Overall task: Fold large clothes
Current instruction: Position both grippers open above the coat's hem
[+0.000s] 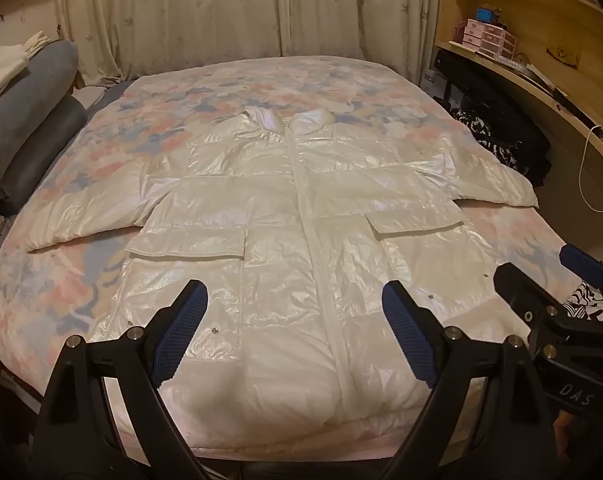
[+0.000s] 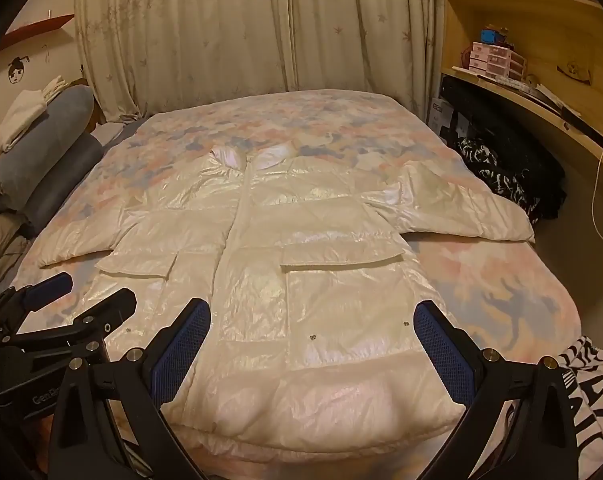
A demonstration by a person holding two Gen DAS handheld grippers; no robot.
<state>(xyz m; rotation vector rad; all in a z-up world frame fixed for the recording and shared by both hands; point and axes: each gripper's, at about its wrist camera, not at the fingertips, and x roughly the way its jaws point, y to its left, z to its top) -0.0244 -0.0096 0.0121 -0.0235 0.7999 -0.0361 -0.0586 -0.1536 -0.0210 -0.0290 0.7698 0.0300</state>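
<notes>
The left gripper (image 1: 291,332) is wide open and holds nothing. The right gripper (image 2: 311,356) is wide open too, with nothing in it. Both hang over the bottom end of a shiny white puffy coat (image 1: 301,216). The coat lies flat, front up, zipped shut, with both sleeves spread out to the sides. It rests on a bed (image 1: 61,292) with a pink and blue cover.

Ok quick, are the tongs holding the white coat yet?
Left tongs: open, holding nothing, above the white coat.
Right tongs: open, holding nothing, above the coat too.
</notes>
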